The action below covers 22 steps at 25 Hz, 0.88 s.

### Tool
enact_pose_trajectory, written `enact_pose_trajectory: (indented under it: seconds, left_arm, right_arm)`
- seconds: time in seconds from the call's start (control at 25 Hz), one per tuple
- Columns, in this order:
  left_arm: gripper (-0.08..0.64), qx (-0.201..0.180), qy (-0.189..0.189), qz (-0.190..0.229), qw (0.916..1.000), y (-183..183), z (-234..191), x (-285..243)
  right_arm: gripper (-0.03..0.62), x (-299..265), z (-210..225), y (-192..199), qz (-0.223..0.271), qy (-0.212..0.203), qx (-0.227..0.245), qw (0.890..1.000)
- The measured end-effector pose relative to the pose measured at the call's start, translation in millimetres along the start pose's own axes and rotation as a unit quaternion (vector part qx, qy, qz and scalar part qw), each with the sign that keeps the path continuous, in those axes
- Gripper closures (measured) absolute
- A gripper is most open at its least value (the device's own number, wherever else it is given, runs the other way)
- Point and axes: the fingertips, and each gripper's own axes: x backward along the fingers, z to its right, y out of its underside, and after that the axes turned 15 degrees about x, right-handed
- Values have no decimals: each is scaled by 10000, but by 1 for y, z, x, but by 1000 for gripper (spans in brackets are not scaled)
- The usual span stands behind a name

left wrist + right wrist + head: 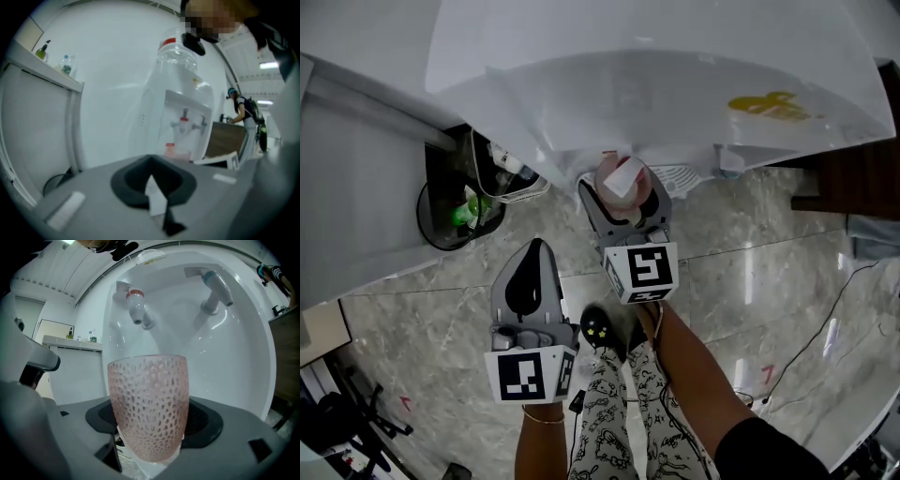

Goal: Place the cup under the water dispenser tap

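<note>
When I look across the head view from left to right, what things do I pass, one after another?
black bin → left gripper → pink cup held in the right gripper → drip tray grille → yellow mark

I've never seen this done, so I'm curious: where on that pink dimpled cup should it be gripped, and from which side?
Grip the cup around its wall, below the rim, coming level from the side with jaws on opposite flanks: it's upright, round and open on top. The right hand-held gripper holds it so.
</note>
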Motion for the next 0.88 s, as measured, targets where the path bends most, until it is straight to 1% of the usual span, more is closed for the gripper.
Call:
enact_pose_trajectory:
  seconds: [0.12,0.28,0.48,0.6,0.76,0.88]
  left_arm:
    - [563,16,85,-80,9999,2,3,-6]
    - [563,134,97,-155,9997,4,4,-5]
    - [563,82,137,-218,9996,6,6,1]
    - [562,118,157,-263,9995,8,6,4]
    - [563,111,148,-309,9994,10,3,9]
    - [561,181,89,-291,9994,8,0,13]
  right_arm:
    - [239,-2,0,2,33,149,158,9998]
    - [239,-4,-1,3,144,345,244,9990]
    - [239,-6,-2,7,171,502,334,9980]
    - [239,-6,-1,8,175,624,444,9969]
    - [239,-9,1,10,48,832,437,9956]
    - [239,-12,-3,18,-181,814,366,9958]
